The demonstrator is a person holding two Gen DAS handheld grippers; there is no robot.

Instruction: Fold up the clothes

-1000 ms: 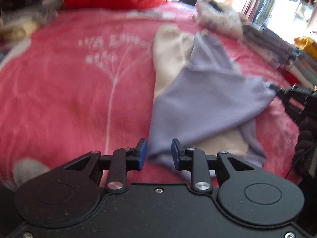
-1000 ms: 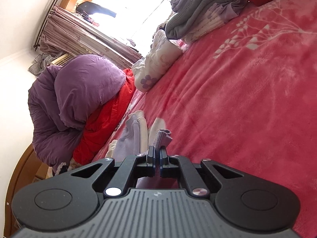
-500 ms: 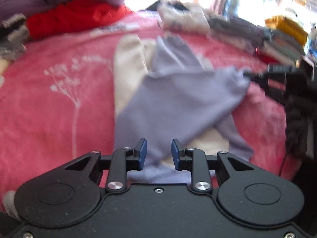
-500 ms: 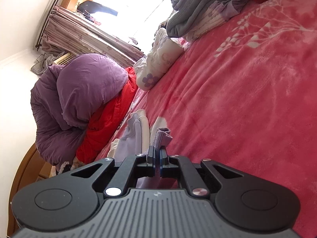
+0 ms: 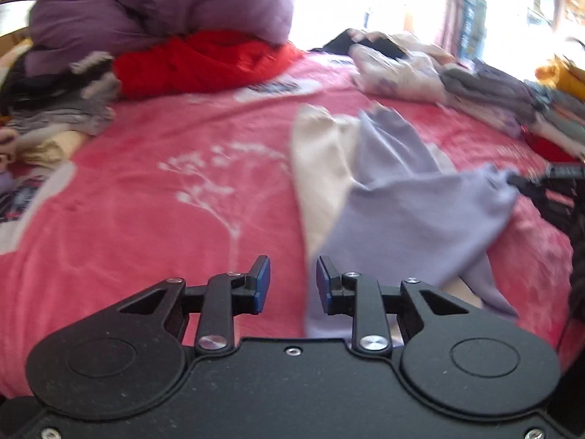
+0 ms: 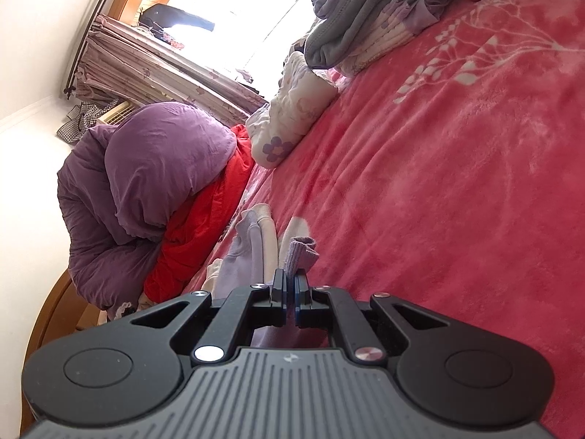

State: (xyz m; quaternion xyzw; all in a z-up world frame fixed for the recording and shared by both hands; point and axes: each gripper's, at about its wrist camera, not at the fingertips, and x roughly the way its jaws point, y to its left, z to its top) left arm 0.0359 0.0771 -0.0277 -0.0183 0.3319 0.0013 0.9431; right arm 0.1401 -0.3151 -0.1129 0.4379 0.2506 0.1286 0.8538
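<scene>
Lilac garment [image 5: 413, 216] just right of parted left gripper [image 5: 292, 280], apparently untouched.

Garment [image 5: 409, 212] on blanket [image 5: 164, 197]; quilt [image 5: 161, 7] behind.

Two wrist fisheye views over one bed.

The left view looks down and forward across the blanket [image 5: 153, 197] from close above, facing the purple quilt [image 5: 164, 7] and window, with the right gripper [image 5: 519, 182] at its right edge. The right view sits low, near the blanket [image 6: 457, 190], strongly rolled, facing the same quilt [image 6: 146, 168]. Both share the lilac garment [image 5: 420, 212] [image 6: 241, 263], red quilt [image 5: 204, 62] [image 6: 204, 234] and blanket.
</scene>
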